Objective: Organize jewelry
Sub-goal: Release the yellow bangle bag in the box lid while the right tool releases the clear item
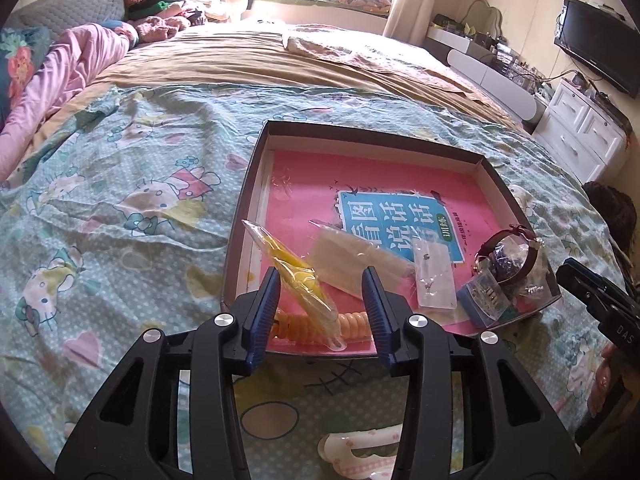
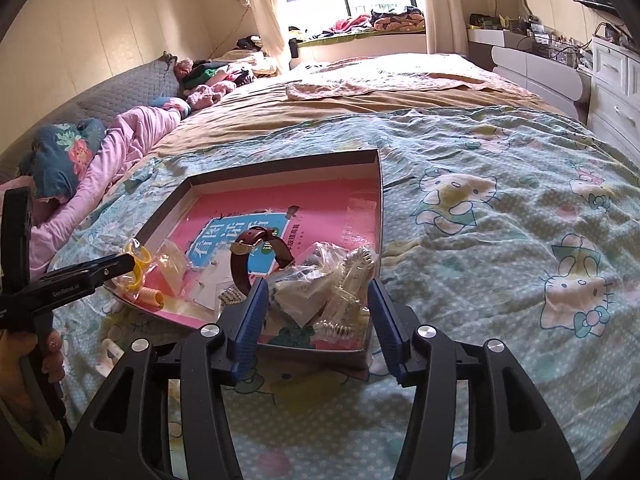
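Observation:
A shallow cardboard box [image 1: 376,136] [image 2: 288,164] lies on the bed, lined with a pink book [image 1: 360,176]. My left gripper [image 1: 322,280] stands open at its near edge. A yellow piece in a clear bag [image 1: 296,276] and an orange spiral hair tie [image 1: 354,322] lie between the jaws, unpressed. My right gripper [image 2: 318,286] is open over a heap of clear jewelry bags [image 2: 316,280] in the box's near right corner. A maroon-strapped watch [image 1: 520,248] [image 2: 256,248] stands beside that heap. Each gripper shows at the other view's edge.
A white hair clip [image 1: 360,448] [image 2: 108,356] lies on the cartoon-cat sheet [image 2: 500,240] below the left gripper. A pink quilt [image 1: 72,72] and pillows line the left side. White drawers [image 1: 580,128] and a TV [image 1: 596,44] stand to the right. A hand [image 2: 48,356] holds the left gripper.

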`<state>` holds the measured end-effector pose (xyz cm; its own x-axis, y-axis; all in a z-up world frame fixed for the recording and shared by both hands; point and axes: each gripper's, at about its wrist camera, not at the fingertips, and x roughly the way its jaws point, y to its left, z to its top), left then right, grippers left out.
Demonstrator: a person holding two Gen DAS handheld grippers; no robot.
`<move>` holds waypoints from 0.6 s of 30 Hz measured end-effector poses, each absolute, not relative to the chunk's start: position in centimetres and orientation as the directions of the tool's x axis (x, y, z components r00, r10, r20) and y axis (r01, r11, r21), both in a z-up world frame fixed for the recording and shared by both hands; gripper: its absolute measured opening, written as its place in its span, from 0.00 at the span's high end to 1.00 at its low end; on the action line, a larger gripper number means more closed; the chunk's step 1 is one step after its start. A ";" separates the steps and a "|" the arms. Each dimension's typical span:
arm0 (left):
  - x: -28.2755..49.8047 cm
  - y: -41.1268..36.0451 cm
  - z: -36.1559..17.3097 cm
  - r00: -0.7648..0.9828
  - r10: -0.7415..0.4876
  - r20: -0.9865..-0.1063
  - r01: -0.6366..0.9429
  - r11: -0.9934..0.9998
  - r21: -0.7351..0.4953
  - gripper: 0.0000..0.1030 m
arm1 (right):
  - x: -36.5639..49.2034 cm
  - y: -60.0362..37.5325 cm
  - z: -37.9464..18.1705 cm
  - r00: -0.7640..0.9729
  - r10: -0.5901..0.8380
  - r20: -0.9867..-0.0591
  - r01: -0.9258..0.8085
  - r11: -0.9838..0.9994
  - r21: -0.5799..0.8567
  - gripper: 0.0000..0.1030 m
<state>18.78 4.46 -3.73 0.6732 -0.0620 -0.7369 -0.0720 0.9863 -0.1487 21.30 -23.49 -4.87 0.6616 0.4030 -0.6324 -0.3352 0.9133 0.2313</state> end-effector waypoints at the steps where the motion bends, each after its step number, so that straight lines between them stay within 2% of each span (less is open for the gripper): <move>1: 18.7 4.4 -3.5 0.675 -0.063 -0.735 -0.070 0.986 -0.149 0.60 | 21.0 -23.5 -4.6 0.664 0.409 -0.626 -0.339 0.911 0.235 0.44; 5: 18.1 4.1 -2.5 0.691 -0.068 -0.720 -0.058 0.987 -0.148 0.50 | 20.0 -23.4 -3.4 0.667 0.429 -0.609 -0.357 0.902 0.244 0.36; 7: 17.7 4.0 -1.8 0.701 -0.066 -0.710 -0.053 0.988 -0.145 0.40 | 19.5 -23.2 -2.9 0.668 0.439 -0.601 -0.366 0.897 0.248 0.33; 8: 17.5 3.9 -1.5 0.708 -0.065 -0.703 -0.051 0.988 -0.143 0.38 | 19.3 -23.2 -2.6 0.668 0.444 -0.597 -0.370 0.894 0.251 0.32; 18: 15.2 3.6 1.5 0.754 -0.046 -0.656 -0.049 0.991 -0.126 0.13 | 17.5 -22.5 -0.5 0.667 0.483 -0.567 -0.412 0.873 0.260 0.27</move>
